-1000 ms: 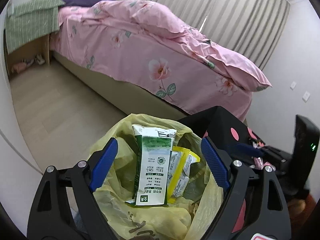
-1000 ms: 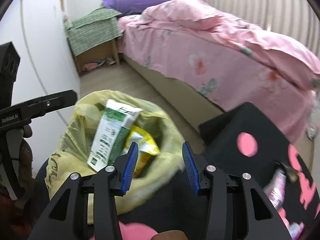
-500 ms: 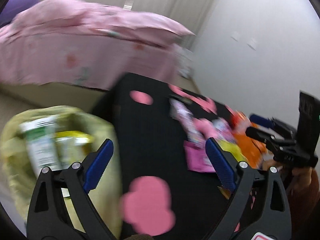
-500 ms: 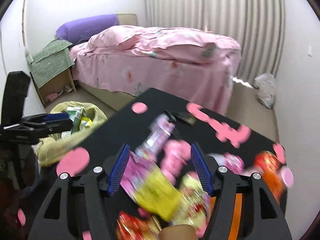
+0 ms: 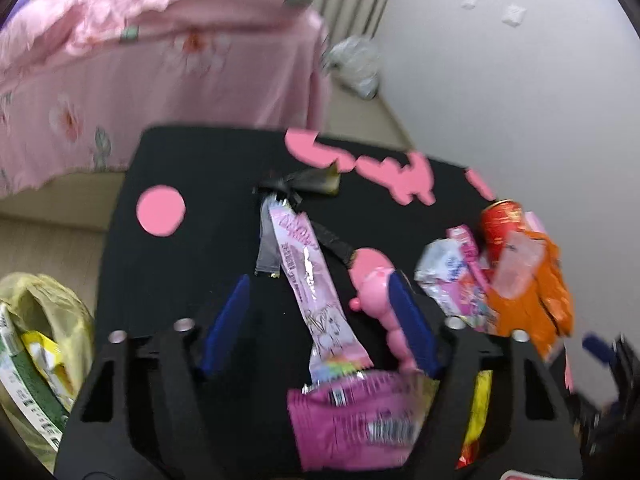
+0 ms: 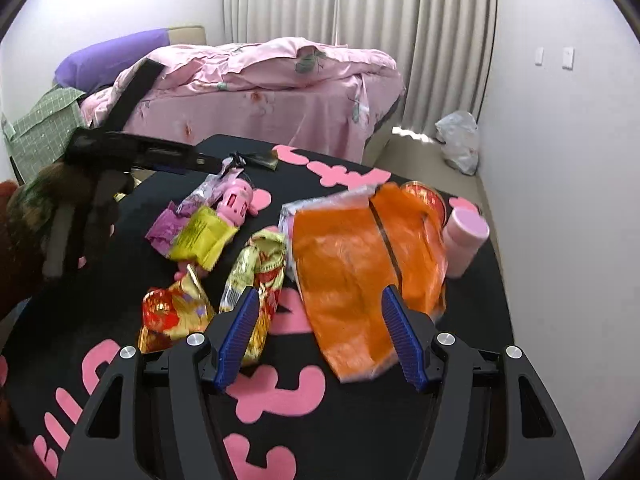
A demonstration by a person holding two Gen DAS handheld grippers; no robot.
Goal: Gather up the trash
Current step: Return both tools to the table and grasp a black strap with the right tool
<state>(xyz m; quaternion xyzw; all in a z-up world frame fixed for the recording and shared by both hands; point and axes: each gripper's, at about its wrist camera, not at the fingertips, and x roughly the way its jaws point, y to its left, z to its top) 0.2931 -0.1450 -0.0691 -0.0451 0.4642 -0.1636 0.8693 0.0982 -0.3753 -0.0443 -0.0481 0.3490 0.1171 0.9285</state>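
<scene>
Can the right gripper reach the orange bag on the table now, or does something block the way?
Probably yes. The right gripper is open, and the orange bag lies flat just ahead, its near end between the jaws. Nothing lies on it; the gold wrapper is to one side.

The left tongs (image 5: 320, 320) fill the lower part of the left wrist view: two matte black arms with triangular cut-outs, each tipped by a blue ribbed pad (image 5: 226, 322). Round silver screws (image 5: 184, 325) sit near each arm's upper end. A strip of white with a red edge shows at the bottom right rim.

The right tongs (image 6: 320, 334) are built the same way, with black arms, ribbed blue pads (image 6: 402, 338) and silver screws (image 6: 445, 339). At the left edge of that view, a dark hand (image 6: 86, 200) grips a black handle.
</scene>
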